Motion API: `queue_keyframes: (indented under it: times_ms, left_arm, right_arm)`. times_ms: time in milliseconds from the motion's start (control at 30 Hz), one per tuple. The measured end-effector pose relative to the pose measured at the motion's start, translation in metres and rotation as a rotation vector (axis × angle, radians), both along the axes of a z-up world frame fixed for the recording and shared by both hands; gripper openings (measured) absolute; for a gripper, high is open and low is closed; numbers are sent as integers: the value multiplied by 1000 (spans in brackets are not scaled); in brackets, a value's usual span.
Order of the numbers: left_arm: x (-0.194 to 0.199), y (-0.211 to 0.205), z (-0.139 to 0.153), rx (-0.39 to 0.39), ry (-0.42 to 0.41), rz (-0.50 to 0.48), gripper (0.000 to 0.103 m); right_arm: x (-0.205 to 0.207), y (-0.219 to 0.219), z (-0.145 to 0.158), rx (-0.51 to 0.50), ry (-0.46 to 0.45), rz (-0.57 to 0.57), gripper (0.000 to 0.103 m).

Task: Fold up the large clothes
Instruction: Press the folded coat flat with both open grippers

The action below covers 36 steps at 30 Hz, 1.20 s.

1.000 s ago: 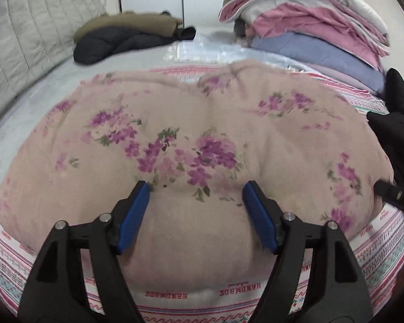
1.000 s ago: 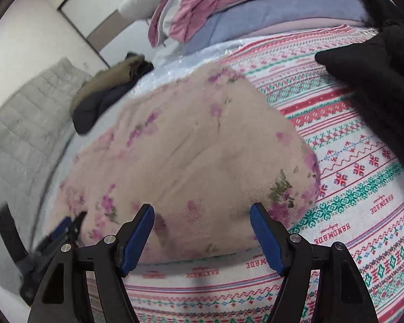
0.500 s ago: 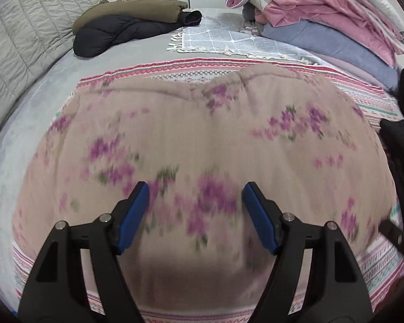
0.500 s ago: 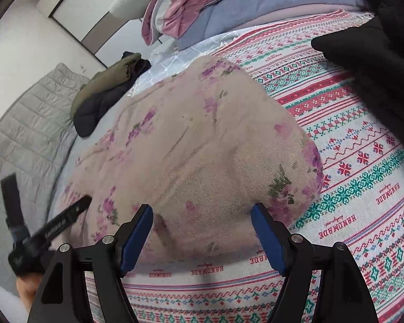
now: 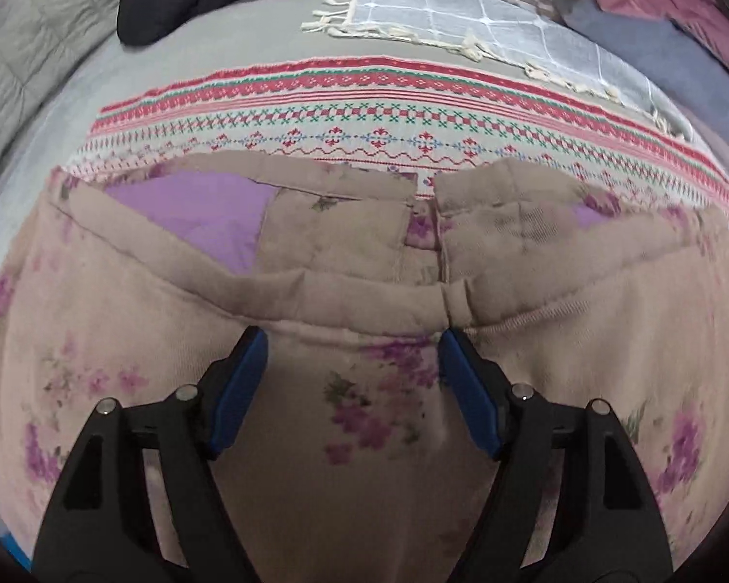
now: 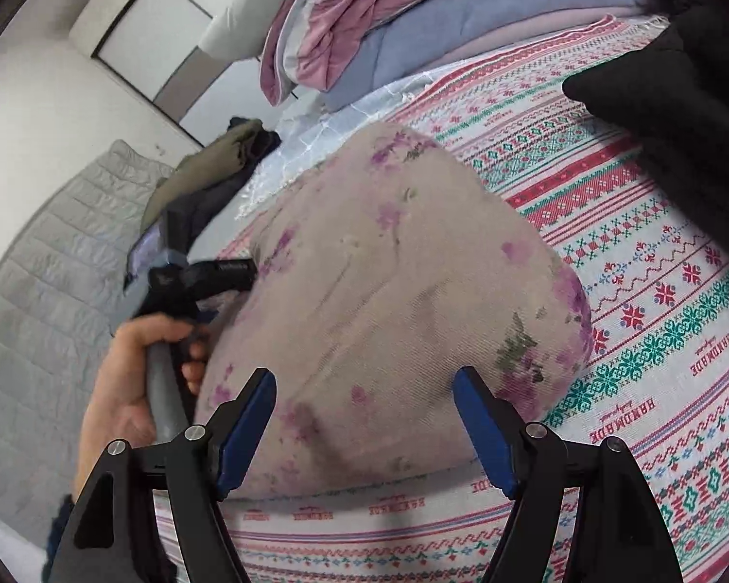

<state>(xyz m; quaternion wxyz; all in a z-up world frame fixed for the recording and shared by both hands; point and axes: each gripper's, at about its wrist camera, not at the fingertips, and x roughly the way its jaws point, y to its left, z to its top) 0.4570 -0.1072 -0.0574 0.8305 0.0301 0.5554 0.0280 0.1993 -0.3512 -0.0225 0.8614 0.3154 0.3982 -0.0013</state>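
1. Beige floral garment [image 5: 170, 340] lies folded on the patterned blanket [image 5: 364, 111], purple lining [image 5: 204, 214] showing at its far edge.
2. Left gripper [image 5: 352, 388] hovers over the garment, fingers wide.
3. Right gripper [image 6: 364, 430] at the garment's near edge, fingers wide, gripping nothing.

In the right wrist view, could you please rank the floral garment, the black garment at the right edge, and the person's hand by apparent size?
1. Floral garment, though nearest the camera.
2. Black garment, cut off by the frame.
3. Person's hand.
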Motion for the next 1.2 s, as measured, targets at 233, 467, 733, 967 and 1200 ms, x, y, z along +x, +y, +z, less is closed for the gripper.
queue_keyframes:
  times_ms: [233,467,733,967,1200]
  left_arm:
    - [-19,12,25,-101,-32,0,74]
    - [-129,51,98,-193,-222,-99,74]
    - [-195,69,31,-127,-251,-180,84]
    - [-189,62,29,-84,-274,-177,84]
    - [-198,66,29,-100,-284,-183,84]
  right_arm:
    - [13,18,-20,-81,61,48,82]
    - [15,18,-22,-61,65,63,84]
    - [14,22,-19,-91,57,67,87]
    - [-16,6,-16,76,75,-24,87]
    - [-27,-36,-73,424,189,-156,87]
